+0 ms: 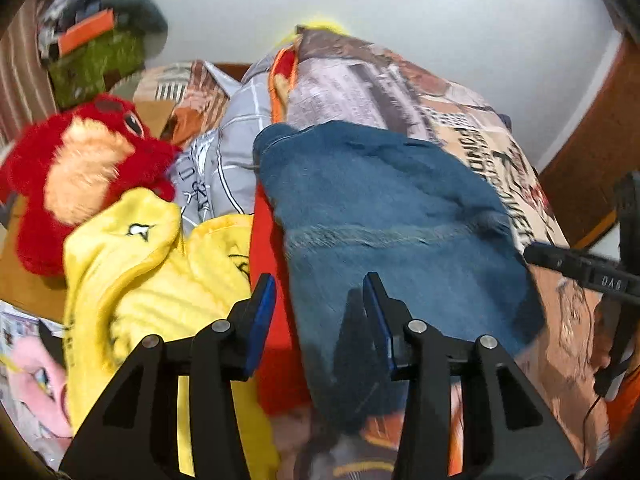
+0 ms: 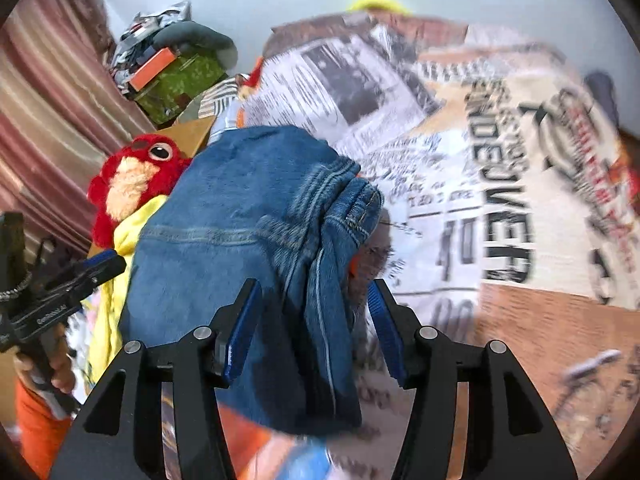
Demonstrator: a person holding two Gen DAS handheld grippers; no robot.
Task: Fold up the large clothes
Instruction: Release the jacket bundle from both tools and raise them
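Jeans lie bunched on the printed bedspread, heavy, limp denim best pinched at the stitched waistband, with left gripper and right gripper both spread, holding nothing

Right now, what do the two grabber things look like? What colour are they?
Each hand-held gripper is black, with angular frames, triangle-shaped cut-outs and round silver pins. The left hand-held gripper has two fingers lined with bright blue pads; the right hand-held gripper matches it. Seen from the side, they carry small white lettering. An orange sleeve shows behind the left one.
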